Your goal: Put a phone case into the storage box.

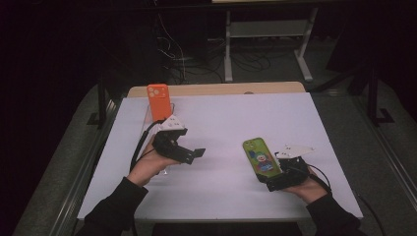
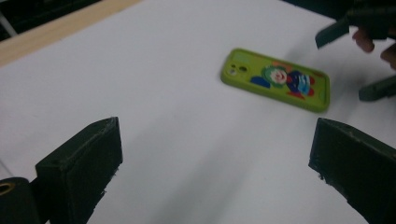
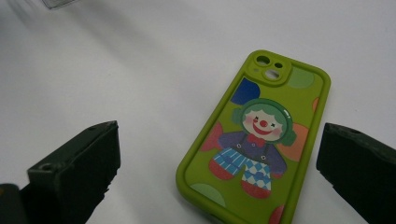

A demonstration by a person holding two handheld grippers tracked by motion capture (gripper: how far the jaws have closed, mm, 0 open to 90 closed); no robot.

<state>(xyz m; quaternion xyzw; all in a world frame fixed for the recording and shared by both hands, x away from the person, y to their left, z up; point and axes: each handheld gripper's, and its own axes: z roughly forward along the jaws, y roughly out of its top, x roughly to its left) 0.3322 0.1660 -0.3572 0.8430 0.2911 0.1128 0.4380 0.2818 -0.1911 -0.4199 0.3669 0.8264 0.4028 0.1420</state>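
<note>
**Reviewer:** Progress at that moment was partial, by my reading. Your orange phone case (image 1: 159, 101) stood upright in a clear holder at the far left of the white surface (image 1: 221, 118), so one case looked placed. The green phone case (image 1: 260, 158) with the clown picture lay flat on the near right part of the surface, camera cutout pointing away from you, not yet lifted.

**Operator:** What were my grippers doing?

**Reviewer:** Your left gripper (image 1: 194, 153) hung just in front of the orange case, clear of it, its jaws wide apart with nothing between them. In the left gripper view it looked across bare surface toward the green case (image 2: 276, 79), which was well apart from it. Your right gripper (image 1: 276, 183) sat at the near end of the green case. In the right gripper view its jaws stood spread, one to each side of the case (image 3: 254, 140), and neither pad pressed on it.

**Operator:** So the green one wasn't gripped?

**Reviewer:** No. You had the right gripper lined up around its lower end, but the jaws were not closed on it. Whether a jaw tip brushed the case's edge I couldn't tell from above.

**Operator:** What was left, then?

**Reviewer:** I'd judge you had yet to close on the green case, lift it and set it wherever it belonged, perhaps near the orange one. I saw no second holder.
</note>
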